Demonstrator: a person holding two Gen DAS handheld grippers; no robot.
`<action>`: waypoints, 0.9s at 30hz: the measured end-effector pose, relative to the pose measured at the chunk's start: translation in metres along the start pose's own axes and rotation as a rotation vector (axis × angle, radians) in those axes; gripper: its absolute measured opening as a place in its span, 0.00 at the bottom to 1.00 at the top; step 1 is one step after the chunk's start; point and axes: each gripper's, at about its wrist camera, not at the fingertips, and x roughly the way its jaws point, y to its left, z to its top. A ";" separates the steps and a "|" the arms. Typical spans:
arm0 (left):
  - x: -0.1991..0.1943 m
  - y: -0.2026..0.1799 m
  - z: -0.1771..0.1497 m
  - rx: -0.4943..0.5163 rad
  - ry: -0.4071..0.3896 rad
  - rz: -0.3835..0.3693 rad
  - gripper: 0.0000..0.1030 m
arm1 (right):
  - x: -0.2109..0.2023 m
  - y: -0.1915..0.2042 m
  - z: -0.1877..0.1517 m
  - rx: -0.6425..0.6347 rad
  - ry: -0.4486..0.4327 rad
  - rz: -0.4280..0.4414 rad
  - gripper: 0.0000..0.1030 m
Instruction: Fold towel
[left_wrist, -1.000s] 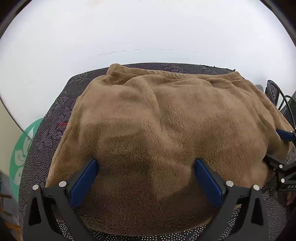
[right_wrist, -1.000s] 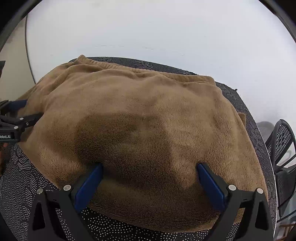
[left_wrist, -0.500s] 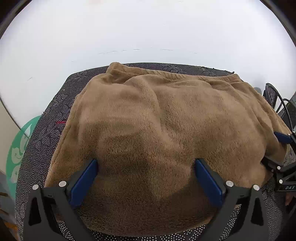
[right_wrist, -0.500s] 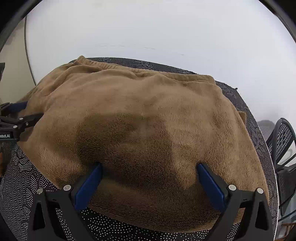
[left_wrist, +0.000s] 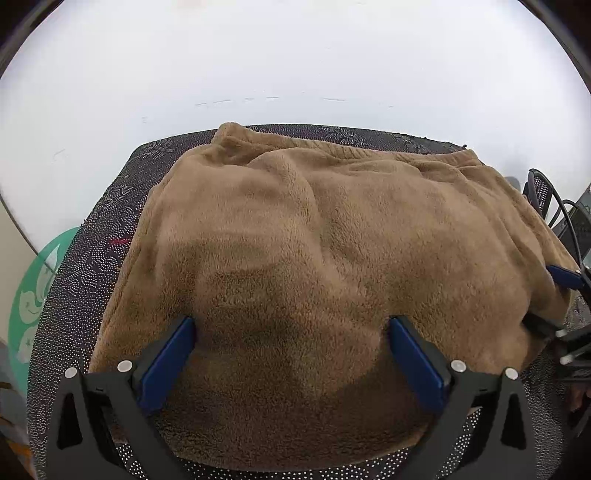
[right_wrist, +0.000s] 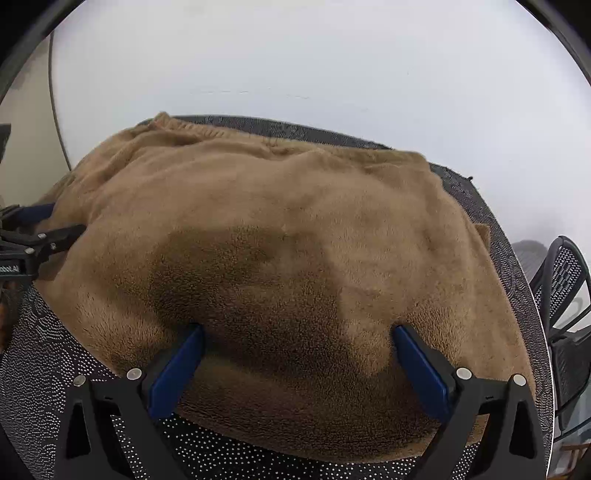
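A fluffy brown towel (left_wrist: 314, 240) lies spread in a thick layer over a round table with a dark dotted cloth (left_wrist: 88, 280). My left gripper (left_wrist: 291, 323) is open wide above the towel's near edge, its blue fingertips (left_wrist: 177, 343) touching the pile. In the right wrist view the same towel (right_wrist: 280, 206) fills the middle, and my right gripper (right_wrist: 297, 330) is open just as wide at its near edge. Each gripper shows at the other view's border: the right gripper (left_wrist: 546, 295) at the towel's right side, the left gripper (right_wrist: 59, 221) at its left side.
The dotted cloth (right_wrist: 55, 350) shows as a narrow band around the towel. A black mesh chair (right_wrist: 565, 280) stands off the table's right side, with a cable (left_wrist: 570, 229) near it. A green round mat (left_wrist: 33, 295) lies on the floor at the left.
Both grippers stay almost where they were, still open. The towel's surface has shifted slightly, with a soft crease risen near its middle and the far hem more wrinkled.
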 end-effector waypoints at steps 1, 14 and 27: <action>0.000 0.000 0.000 0.001 0.000 0.001 1.00 | -0.013 -0.011 -0.003 0.073 -0.028 0.046 0.99; -0.025 0.005 0.020 -0.161 -0.038 -0.112 1.00 | -0.082 -0.161 -0.104 0.718 -0.110 0.319 0.99; 0.001 0.001 0.028 -0.201 0.008 -0.047 1.00 | -0.029 -0.154 -0.082 0.851 -0.081 0.401 0.99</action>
